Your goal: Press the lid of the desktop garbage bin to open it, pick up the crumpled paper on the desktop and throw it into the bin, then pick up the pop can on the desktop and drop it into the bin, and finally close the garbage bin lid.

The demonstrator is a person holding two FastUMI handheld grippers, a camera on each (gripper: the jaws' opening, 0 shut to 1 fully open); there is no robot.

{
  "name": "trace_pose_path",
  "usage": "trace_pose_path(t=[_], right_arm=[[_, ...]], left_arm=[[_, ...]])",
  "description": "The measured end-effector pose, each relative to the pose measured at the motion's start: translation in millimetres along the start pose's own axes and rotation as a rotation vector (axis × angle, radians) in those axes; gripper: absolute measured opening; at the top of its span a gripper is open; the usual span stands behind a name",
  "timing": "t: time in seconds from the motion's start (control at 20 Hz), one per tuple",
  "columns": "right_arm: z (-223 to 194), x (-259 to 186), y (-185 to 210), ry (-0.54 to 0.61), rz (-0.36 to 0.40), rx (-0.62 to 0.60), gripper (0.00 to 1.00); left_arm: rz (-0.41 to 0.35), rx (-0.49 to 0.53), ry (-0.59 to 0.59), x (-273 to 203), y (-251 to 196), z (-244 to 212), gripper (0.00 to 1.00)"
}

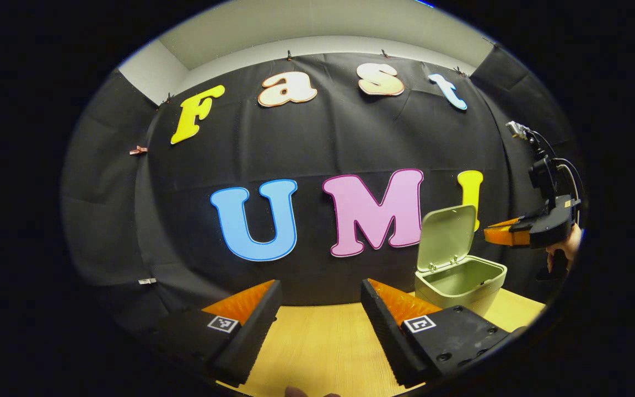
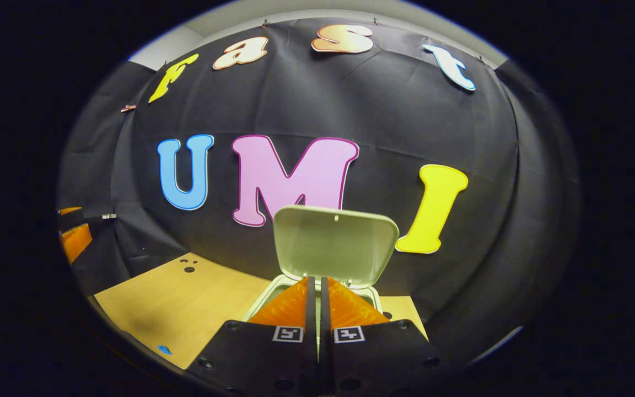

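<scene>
So the bin (image 1: 459, 278) stands with its lid (image 1: 448, 237) swung up and back, and from where I sit that first step looks done. I see no paper and no can on the bare stretches of table (image 1: 323, 342) in either view, and the part of the bin's inside that I can see in the left gripper view looks empty, though its floor is hidden from me. I cannot tell, then, whether both throws are done or the things lie out of view. If they are in, only closing the lid is left.

My right gripper (image 2: 318, 289) hangs just above the bin's front rim, pointing at the lid's underside, its jaws pressed together with nothing between them. In the left gripper view I see it from the side (image 1: 507, 231), just to the right of the raised lid, at about the lid's height, with a hand (image 1: 563, 248) behind it. My left gripper (image 1: 320, 300) sits well to the left of the bin, low over the table, jaws wide apart and empty.

For room: the lid stands close to the cloth wall behind the bin, so there is little space back there. The table left of the bin is open. Its far edge meets the wall just behind the bin, and the bin sits near the table's right end, so I would judge any sweep to the right as tight.
</scene>
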State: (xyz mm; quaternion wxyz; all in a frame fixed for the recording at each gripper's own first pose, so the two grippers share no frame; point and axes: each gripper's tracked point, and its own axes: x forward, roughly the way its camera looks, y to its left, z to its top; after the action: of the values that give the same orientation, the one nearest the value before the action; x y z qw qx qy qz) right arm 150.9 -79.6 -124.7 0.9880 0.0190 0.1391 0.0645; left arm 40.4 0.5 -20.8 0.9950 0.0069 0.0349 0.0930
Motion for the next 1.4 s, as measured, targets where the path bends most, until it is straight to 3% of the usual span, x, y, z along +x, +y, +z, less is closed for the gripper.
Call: trace_pose_path(t=[0.15,0.2,0.4,0.6,0.75,0.9,1.4], right_arm=[[3.4,-4.5,2.9,-0.007,0.001,0.004,0.05],[4.2,-7.4,4.8,-0.011,0.002,0.002,0.06],[9.9,-21.3,18.5,-0.035,0.033,0.006,0.12],[17.3,-37.1,33.3,-0.078,0.047,0.003,0.31],[14.5,-48.5,47.2,-0.082,0.071,-0.001,0.7],[10.6,-62.2,56.8,-0.083,0.08,-0.002,0.8],[-24.4,-94.8,86.1,-0.003,0.117,0.008,0.79]], left_arm=[[-0.01,-0.003,0.004,-3.5,-0.6,-2.1,0.98],[-0.012,-0.002,0.006,-4.5,-0.5,-3.2,0.93],[-0.023,-0.005,0.032,-9.3,2.6,-14.0,0.93],[-0.022,-0.007,0.065,-17.0,14.0,-27.9,0.93],[-0.032,-0.022,0.12,-21.5,21.2,-49.8,0.93],[-0.045,-0.073,0.197,-28.3,26.4,-78.8,0.94],[-0.129,-0.078,0.421,-50.2,23.8,-203.7,0.94]])
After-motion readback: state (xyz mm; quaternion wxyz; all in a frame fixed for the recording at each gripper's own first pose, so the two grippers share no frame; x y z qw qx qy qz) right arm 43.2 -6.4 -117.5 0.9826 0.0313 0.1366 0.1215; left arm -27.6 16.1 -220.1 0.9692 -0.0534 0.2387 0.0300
